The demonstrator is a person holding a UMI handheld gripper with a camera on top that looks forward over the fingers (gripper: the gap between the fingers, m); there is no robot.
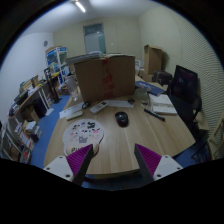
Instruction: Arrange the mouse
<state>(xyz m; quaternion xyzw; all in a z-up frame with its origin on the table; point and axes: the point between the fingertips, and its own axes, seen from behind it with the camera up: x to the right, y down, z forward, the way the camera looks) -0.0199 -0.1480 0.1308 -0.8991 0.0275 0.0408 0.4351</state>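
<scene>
A black mouse (121, 118) lies on the wooden table (115, 145), well beyond my fingers and slightly right of the middle. A round patterned mouse mat (85, 131) lies to its left, just ahead of my left finger. My gripper (113, 160) hangs over the table's near edge, open and empty, with the purple pads (80, 160) wide apart. Nothing stands between the fingers.
A large cardboard box (104, 75) stands at the far side of the table. A keyboard (119, 102) lies in front of it. A book or notebook (161, 103) lies at the right, with a dark monitor (184, 82) beyond. Shelves (28, 105) stand at the left.
</scene>
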